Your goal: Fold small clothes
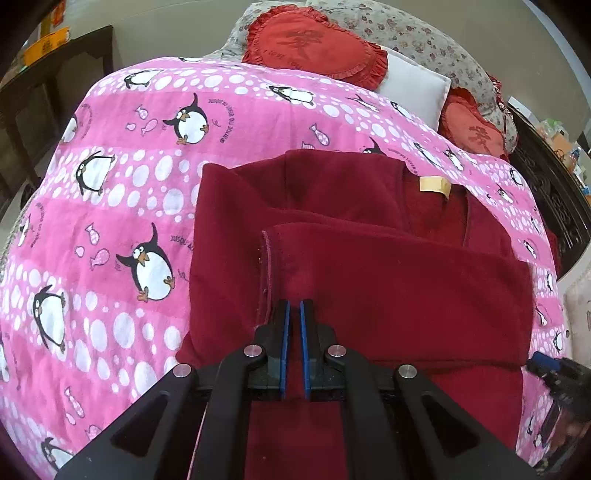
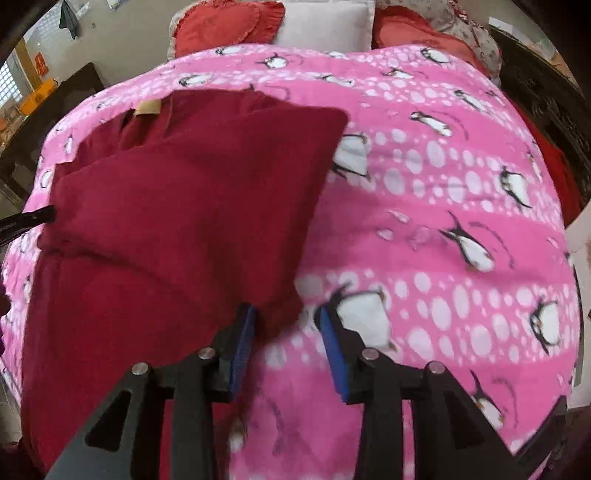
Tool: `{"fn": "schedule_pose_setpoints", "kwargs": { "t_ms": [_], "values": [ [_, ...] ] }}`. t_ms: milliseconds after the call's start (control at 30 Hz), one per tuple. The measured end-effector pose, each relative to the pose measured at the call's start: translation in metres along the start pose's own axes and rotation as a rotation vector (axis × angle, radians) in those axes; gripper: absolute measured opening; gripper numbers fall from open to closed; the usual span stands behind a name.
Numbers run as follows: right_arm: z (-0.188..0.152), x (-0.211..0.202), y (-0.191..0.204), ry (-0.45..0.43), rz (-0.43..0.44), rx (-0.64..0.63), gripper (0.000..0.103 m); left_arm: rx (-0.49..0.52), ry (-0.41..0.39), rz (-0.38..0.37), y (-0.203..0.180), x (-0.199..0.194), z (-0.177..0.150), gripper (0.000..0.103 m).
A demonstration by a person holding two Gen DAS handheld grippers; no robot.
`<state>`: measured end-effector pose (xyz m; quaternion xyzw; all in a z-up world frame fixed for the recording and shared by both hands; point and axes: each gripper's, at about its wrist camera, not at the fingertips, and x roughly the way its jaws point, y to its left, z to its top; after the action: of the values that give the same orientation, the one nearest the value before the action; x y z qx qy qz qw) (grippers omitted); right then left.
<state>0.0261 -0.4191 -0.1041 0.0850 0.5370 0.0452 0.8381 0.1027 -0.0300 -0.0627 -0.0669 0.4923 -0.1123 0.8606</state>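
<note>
A dark red fleece garment with a tan neck label lies partly folded on a pink penguin blanket. A sleeve is folded across its front. My left gripper is nearly closed, its blue pads pinching the red fabric beside the sleeve's hemmed edge. In the right wrist view the garment lies to the left. My right gripper is open at the garment's lower right corner, over the blanket, holding nothing. The left gripper's tip shows at the garment's left edge.
Red heart cushions, a white pillow and a floral pillow lie at the head of the bed. Dark wooden furniture stands to the left, a dark carved bed frame to the right.
</note>
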Motion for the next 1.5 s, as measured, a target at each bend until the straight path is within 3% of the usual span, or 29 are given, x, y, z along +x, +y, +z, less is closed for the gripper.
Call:
{"fn": "schedule_pose_setpoints", "kwargs": {
  "t_ms": [100,167,200,233,300,400,500,600,733,867,967,1033,1167,1233,1300,1433,1500],
  "values": [
    [0.011,-0.018,-0.017,-0.070,0.026,0.070,0.041,-0.005,0.000,-0.003,0.001,-0.001,-0.001,0.000],
    [0.023,-0.019,-0.025,-0.114,0.022,0.120,0.056,-0.007,0.002,-0.002,0.000,-0.002,-0.002,0.000],
    [0.031,-0.014,-0.029,-0.137,0.036,0.157,0.069,-0.008,0.002,-0.001,0.000,-0.003,-0.002,0.000],
    [0.037,-0.008,-0.032,-0.143,0.057,0.178,0.071,-0.009,0.002,0.000,-0.001,-0.004,-0.002,0.000],
    [0.050,0.015,-0.035,-0.120,0.118,0.220,0.069,-0.010,0.003,0.000,-0.001,-0.006,-0.002,0.000],
    [0.062,0.037,-0.031,-0.095,0.149,0.202,0.011,-0.002,0.000,-0.002,-0.002,-0.011,-0.002,0.000],
    [0.060,0.022,-0.028,-0.203,0.081,0.181,0.011,-0.002,0.006,0.009,0.000,-0.008,-0.002,0.000],
    [0.059,0.041,-0.026,-0.133,0.010,0.161,0.014,-0.017,0.033,0.032,0.004,-0.001,-0.004,0.000],
    [0.045,0.009,-0.018,-0.178,-0.025,0.139,0.027,-0.013,0.024,0.036,0.005,-0.005,-0.008,0.000],
    [0.017,-0.006,0.006,-0.132,-0.041,0.053,0.028,-0.018,0.025,0.035,0.006,-0.006,-0.012,0.000],
    [-0.011,0.009,0.011,-0.031,-0.044,0.030,0.028,-0.017,0.026,0.033,0.005,-0.010,-0.016,0.000],
    [-0.019,0.002,0.010,-0.041,-0.027,0.038,0.028,-0.003,0.012,0.037,0.003,-0.016,-0.017,0.000],
    [-0.015,-0.021,-0.003,-0.090,-0.021,0.074,0.030,0.002,-0.022,0.024,0.002,-0.027,-0.017,0.000],
    [-0.008,-0.024,-0.007,-0.115,-0.030,0.094,0.044,0.002,-0.031,0.022,0.000,-0.028,-0.016,0.000],
    [0.002,-0.024,-0.012,-0.143,-0.039,0.126,0.051,0.005,-0.031,0.027,-0.003,-0.026,-0.016,0.000],
    [0.020,-0.006,-0.007,-0.137,-0.028,0.128,0.050,0.015,0.000,0.056,-0.008,-0.012,-0.020,0.001],
    [0.021,0.011,-0.004,-0.117,-0.065,0.115,0.047,0.025,0.023,0.080,-0.009,-0.002,-0.023,0.003]
  ]
}}
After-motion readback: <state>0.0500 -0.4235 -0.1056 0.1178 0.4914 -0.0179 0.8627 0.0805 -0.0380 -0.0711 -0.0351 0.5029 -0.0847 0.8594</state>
